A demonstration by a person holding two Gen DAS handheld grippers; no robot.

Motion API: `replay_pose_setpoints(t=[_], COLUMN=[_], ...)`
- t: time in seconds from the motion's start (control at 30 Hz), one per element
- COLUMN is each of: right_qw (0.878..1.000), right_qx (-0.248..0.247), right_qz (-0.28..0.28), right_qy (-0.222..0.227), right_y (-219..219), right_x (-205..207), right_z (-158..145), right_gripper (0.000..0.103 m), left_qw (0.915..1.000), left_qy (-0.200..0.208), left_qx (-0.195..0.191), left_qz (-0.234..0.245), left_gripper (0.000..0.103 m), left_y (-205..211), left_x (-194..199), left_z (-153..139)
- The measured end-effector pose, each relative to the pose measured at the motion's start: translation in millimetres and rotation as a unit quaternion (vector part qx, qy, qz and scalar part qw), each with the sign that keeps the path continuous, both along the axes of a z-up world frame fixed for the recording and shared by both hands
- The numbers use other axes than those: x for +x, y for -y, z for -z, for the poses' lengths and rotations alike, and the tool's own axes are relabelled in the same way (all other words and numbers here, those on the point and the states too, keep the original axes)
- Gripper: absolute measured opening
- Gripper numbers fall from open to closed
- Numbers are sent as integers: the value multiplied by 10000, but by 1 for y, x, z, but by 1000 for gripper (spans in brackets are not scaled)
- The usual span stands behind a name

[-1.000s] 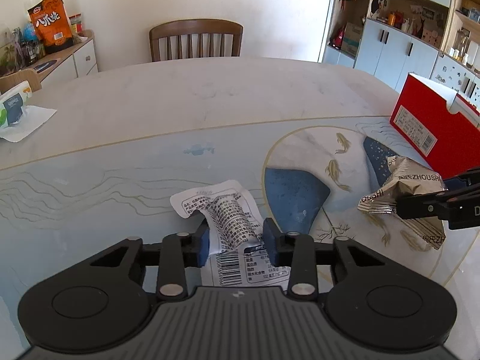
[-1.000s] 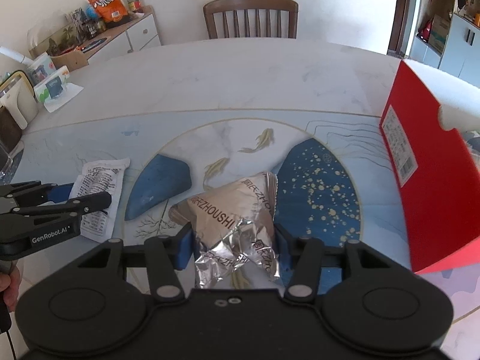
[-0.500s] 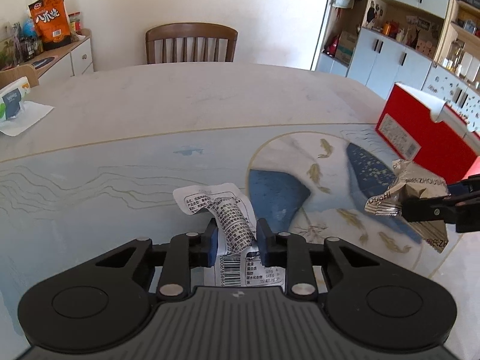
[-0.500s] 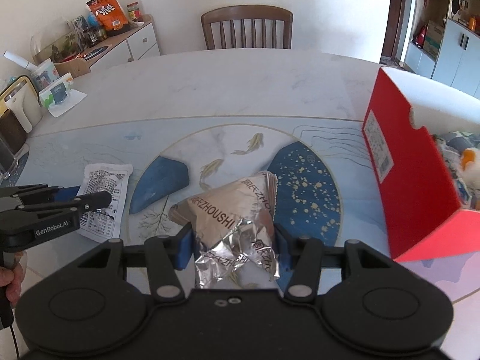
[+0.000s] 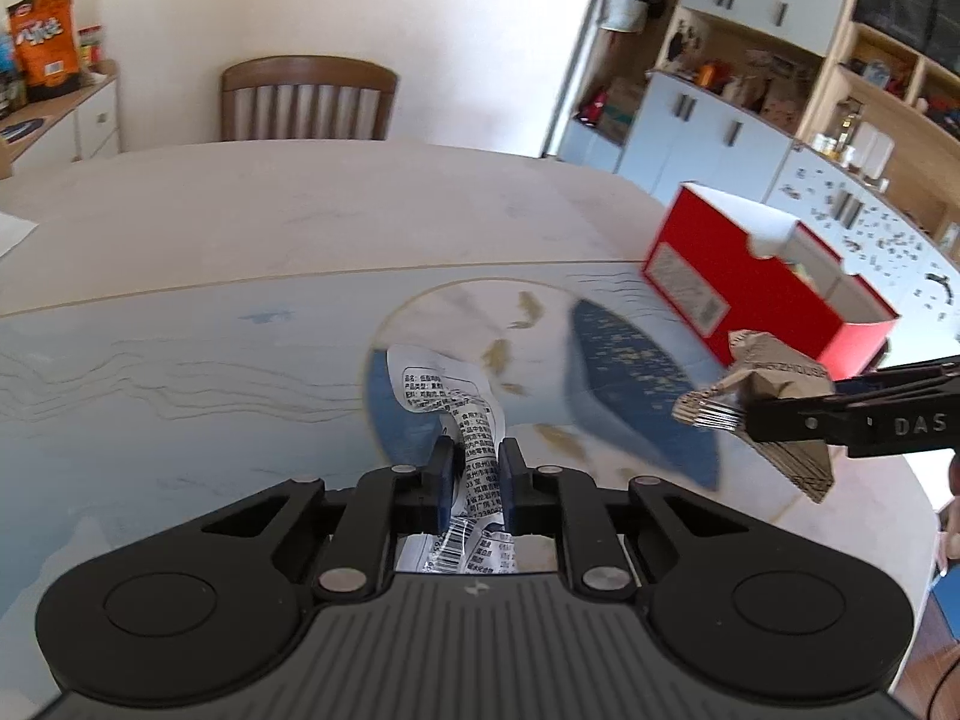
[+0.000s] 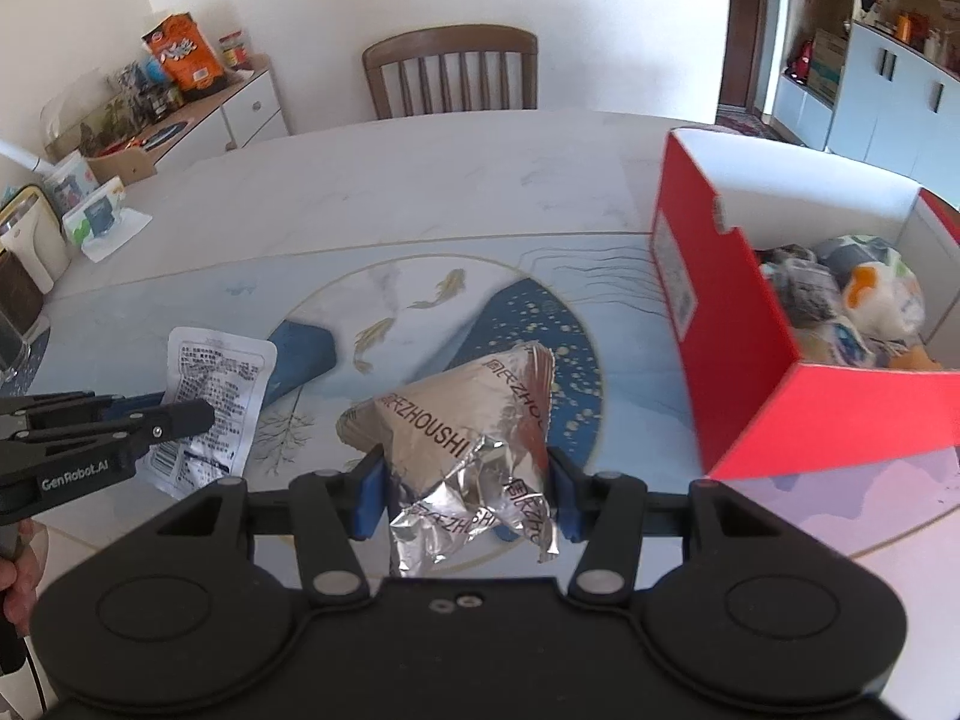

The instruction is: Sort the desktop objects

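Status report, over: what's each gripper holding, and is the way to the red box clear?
Left gripper shut on white packet. Right gripper shut on foil packet. Red box open-topped, partly filled, on the right. Nothing in between.

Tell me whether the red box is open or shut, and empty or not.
Open and partly filled. The red box has no lid on top, and the right wrist view shows several wrapped packets lying inside it.
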State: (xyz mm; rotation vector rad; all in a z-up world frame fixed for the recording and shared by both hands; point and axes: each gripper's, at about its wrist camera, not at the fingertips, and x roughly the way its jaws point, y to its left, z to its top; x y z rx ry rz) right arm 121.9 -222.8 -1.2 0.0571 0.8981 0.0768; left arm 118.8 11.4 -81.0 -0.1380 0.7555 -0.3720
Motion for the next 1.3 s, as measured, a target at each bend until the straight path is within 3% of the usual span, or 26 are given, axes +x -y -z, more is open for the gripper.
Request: replay_pose_setpoints(t=[0.6,1.0,1.1,1.3], right_qw=[9989,9950,9943,9941], right_qx=[-164,-415,-435,-511], right_qz=[345,653,694,678], right_qy=[274,625,675,679], right_y=[41,105,123,152], right_x=[-23,-25,-24,-19], right_z=[-35,-62,-66,-66], right_gripper=[52,52,52,52], left_qw=[9952,9878,9860,9822], left_qy=[428,758,842,993], left_qx=[-538,-749,-761,-683], left_qz=[699,1132,1222,1443], left_gripper=[13,12,6,6], left_y=[59,129,149,193], left_x=[5,26,30,43], left_z=[-54,-88,-95,-104])
